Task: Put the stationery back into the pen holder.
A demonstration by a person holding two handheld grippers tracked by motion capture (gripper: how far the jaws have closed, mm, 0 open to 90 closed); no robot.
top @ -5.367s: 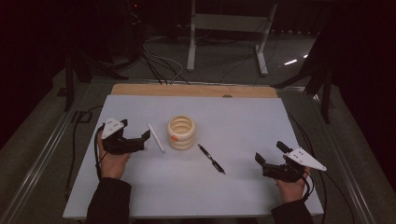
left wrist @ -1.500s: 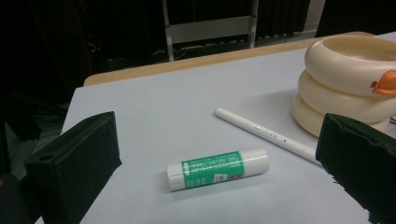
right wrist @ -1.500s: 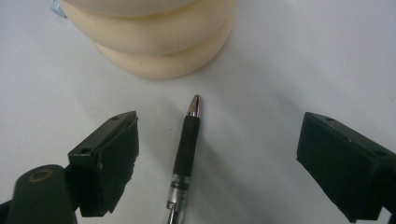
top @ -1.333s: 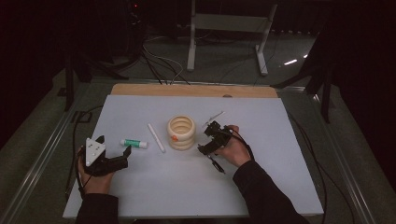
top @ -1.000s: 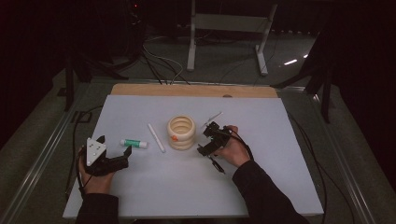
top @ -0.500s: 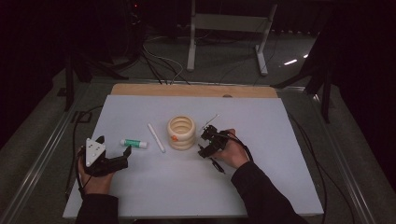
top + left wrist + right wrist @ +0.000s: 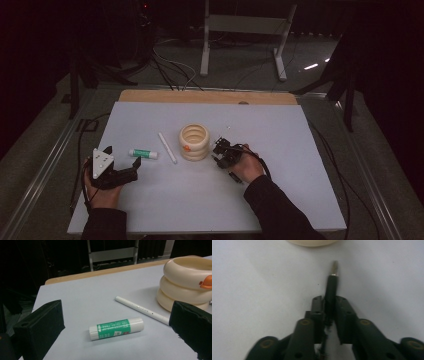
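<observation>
A black pen point(image 7: 332, 285) lies on the white table sheet point(image 7: 280, 130) just right of a cream stacked-ring holder point(image 7: 194, 142). My right gripper point(image 7: 220, 152) has just been closing and is now shut on the pen, whose tip sticks out past the jaws toward the holder. In the right gripper view the right gripper point(image 7: 329, 301) pinches the pen's barrel between both pads. My left gripper point(image 7: 134, 167) rests open at the left. Beyond its open jaws lie a green-labelled glue stick point(image 7: 116, 328) and a white pen point(image 7: 141, 310), neither touched.
A wooden strip point(image 7: 207, 96) runs along the table's far edge. Behind it on the dark floor are a metal stand point(image 7: 240, 25) and cables. The glue stick point(image 7: 143, 154) and white pen point(image 7: 167, 147) lie left of the holder.
The right gripper's jaws have come together on the black pen beside the holder. The left hand has stayed where it was.
</observation>
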